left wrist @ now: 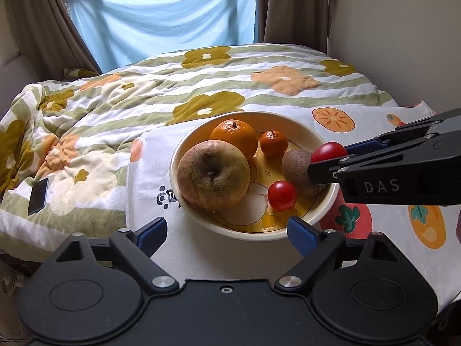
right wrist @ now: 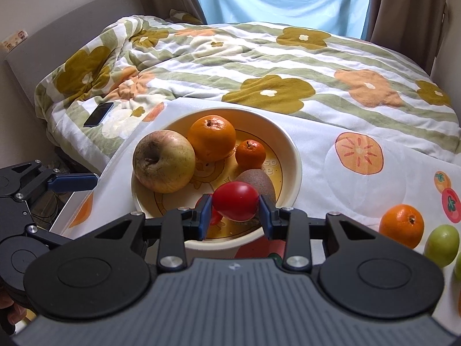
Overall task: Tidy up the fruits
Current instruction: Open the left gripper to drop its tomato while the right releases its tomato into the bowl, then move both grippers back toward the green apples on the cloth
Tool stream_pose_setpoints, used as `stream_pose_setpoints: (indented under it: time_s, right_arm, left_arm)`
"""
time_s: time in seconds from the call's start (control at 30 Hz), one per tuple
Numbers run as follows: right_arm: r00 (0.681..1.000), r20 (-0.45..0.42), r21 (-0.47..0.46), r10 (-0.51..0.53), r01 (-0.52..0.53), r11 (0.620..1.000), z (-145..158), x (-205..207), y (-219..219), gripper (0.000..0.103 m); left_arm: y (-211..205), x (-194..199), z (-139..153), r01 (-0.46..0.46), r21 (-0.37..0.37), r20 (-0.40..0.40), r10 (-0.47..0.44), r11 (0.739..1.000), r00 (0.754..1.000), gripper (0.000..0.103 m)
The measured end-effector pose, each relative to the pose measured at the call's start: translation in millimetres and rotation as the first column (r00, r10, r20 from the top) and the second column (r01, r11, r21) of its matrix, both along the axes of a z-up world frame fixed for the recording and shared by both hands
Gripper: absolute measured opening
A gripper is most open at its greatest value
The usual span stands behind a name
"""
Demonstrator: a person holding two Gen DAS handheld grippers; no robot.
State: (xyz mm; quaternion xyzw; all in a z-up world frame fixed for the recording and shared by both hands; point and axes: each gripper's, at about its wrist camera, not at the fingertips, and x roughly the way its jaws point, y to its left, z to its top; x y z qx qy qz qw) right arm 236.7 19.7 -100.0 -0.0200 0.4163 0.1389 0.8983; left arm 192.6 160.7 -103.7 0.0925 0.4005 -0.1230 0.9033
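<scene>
A cream bowl (left wrist: 328, 201) (right wrist: 296, 161) on a fruit-print cloth holds an apple (left wrist: 213, 174) (right wrist: 163, 165), a big orange (left wrist: 234, 138) (right wrist: 211, 139), a small mandarin (left wrist: 273, 143) (right wrist: 250, 154), a kiwi (left wrist: 298, 170) (right wrist: 256, 183) and a red tomato (left wrist: 281, 195). My right gripper (left wrist: 331, 158) (right wrist: 236, 213) is shut on a second red tomato (left wrist: 328, 151) (right wrist: 235, 200), held just above the bowl's right side, over the kiwi. My left gripper (left wrist: 227, 232) stands open at the bowl's near rim with nothing gripped.
An orange (right wrist: 401, 225) and a green fruit (right wrist: 442, 245) lie on the cloth right of the bowl. A dark phone (left wrist: 38, 196) (right wrist: 98, 114) rests on the flowered quilt (left wrist: 201, 86) to the left. Curtains and a wall close off the back.
</scene>
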Motion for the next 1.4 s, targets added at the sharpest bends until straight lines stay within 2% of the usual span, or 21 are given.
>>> stream_pose_setpoints:
  time_s: [0.5, 0.57, 0.63, 0.73, 1.17, 1.33, 1.4]
  right_arm:
    - [0.998, -0.051, -0.002, 0.043, -0.043, 0.999, -22.1, 1.2, 22.7, 0.051]
    - [0.998, -0.049, 0.009, 0.042, -0.042, 0.999, -23.1, -0.6, 22.8, 0.056]
    - [0.999, -0.031, 0.004, 0.038, -0.038, 0.999, -20.8, -4.5, 23.4, 0.074]
    - [1.000, -0.012, -0.012, 0.026, -0.027, 1.000, -16.8, -9.0, 23.5, 0.083]
    - [1.000, -0.003, 0.025, -0.028, 0.028, 0.999, 3.4, -25.1, 4.2, 0.086]
    - [0.999, 0.037, 0.056, -0.037, 0.035, 0.998, 23.9, -41.4, -8.6, 0.100]
    - [0.997, 0.063, 0.052, -0.043, 0.040, 0.998, 32.8, -48.8, -13.4, 0.103]
  left_arm:
    - [11.7, -14.2, -5.9, -0.025, -0.019, -0.019, 0.024, 1.000, 1.000, 0.093]
    - [11.7, -15.5, -7.5, -0.025, -0.005, -0.019, 0.025, 1.000, 1.000, 0.093]
    - [12.3, -17.0, -8.1, -0.023, -0.005, -0.020, 0.023, 1.000, 1.000, 0.093]
    - [15.4, -18.8, -9.4, -0.026, -0.022, -0.028, 0.026, 0.999, 0.999, 0.093]
    - [10.9, -32.3, 9.6, -0.029, -0.004, 0.016, 0.029, 1.000, 0.999, 0.093]
    - [8.6, -45.1, 28.0, -0.080, -0.022, 0.045, 0.080, 0.997, 0.996, 0.093]
    - [5.4, -51.8, 34.1, -0.091, -0.022, 0.057, 0.092, 0.996, 0.994, 0.093]
